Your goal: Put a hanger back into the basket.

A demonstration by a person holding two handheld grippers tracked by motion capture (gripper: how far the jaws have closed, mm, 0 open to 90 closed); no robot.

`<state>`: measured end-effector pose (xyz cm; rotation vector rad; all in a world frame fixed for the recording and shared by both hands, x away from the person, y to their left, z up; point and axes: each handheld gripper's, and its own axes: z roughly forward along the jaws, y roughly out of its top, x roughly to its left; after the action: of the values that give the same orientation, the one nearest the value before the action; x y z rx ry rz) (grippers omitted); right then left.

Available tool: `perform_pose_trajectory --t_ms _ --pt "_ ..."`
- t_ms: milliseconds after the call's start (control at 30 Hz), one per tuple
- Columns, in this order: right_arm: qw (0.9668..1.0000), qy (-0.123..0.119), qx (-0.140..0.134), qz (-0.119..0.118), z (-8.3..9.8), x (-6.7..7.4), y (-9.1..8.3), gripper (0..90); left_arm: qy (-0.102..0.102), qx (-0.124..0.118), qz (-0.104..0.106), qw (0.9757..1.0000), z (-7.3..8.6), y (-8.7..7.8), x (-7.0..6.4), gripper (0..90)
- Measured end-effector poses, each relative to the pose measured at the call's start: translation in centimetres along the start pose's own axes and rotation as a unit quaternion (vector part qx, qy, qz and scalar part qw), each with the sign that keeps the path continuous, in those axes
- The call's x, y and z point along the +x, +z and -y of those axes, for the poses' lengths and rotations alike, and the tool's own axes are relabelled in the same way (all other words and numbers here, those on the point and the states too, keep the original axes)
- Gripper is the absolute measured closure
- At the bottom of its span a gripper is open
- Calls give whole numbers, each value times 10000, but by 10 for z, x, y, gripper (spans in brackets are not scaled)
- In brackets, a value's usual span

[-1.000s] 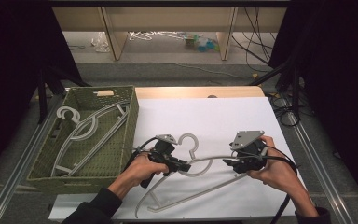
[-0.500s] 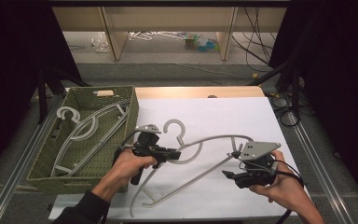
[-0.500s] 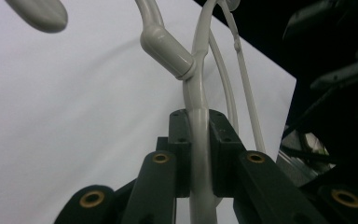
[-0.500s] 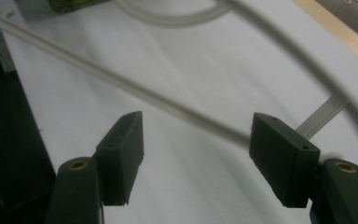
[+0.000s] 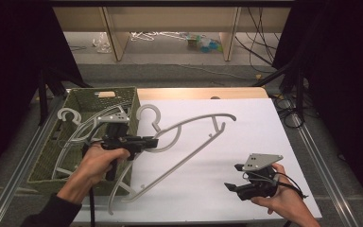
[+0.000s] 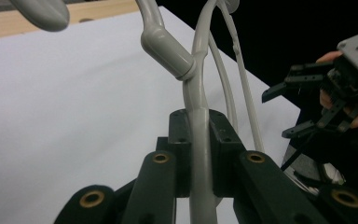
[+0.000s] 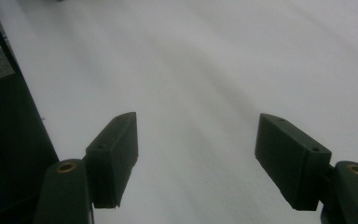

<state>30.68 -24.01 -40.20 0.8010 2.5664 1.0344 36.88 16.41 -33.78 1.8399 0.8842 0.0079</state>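
Left tool (image 5: 152, 142): its two black jaws are clamped on the arm of a pale grey plastic clothes hanger (image 5: 194, 127), just below the hook's collar; the left gripper view shows the grey bar pinched between the pads (image 6: 200, 154)
Right tool (image 5: 232, 187): jaws spread wide apart and holding nothing, low over the white sheet near the table's front right corner; the right gripper view has bare white between the two pads (image 7: 114, 154)
Held hanger: lifted off the surface and tilted, hook (image 5: 149, 113) pointing toward the basket's near corner, the long arms stretching out over the middle of the white-covered table (image 5: 246, 142)
Basket: a green woven rectangular basket (image 5: 82, 97) at the table's left side, already containing other grey hangers (image 5: 75, 127) of the same kind, with a hook showing by its left wall
Overlap: the lower end of the carried hanger (image 5: 118, 196) crosses in front of the basket's near right corner; whether it touches the rim cannot be told
Done so far, by my judgement: some hangers are stowed and this one is picked up and borne by one tool alone
Left to do: swing it over the basket's rim, lay it among the others, then release
Remaining on the white sheet: no further loose hanger that I can make out
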Motion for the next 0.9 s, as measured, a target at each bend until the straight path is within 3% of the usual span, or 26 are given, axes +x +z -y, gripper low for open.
perform_pose_trajectory --t_ms 267,300,467,533,900 --pt "10000 39 -32 60 4 -3 4 276 -21 -285 -195 9994 -7 -30 9 811" --pt "10000 35 74 -5 3 -3 3 272 -34 -306 -234 9993 -8 -33 11 810" --pt "9999 52 101 -63 4 -2 5 267 -62 -406 -406 9983 -10 -53 21 811" --pt "9999 93 -1 -81 4 -2 6 266 -81 -423 -514 9977 -11 -61 28 811" --pt "9997 127 153 -106 6 -4 8 266 -222 -653 -1088 9917 -14 -99 72 811"
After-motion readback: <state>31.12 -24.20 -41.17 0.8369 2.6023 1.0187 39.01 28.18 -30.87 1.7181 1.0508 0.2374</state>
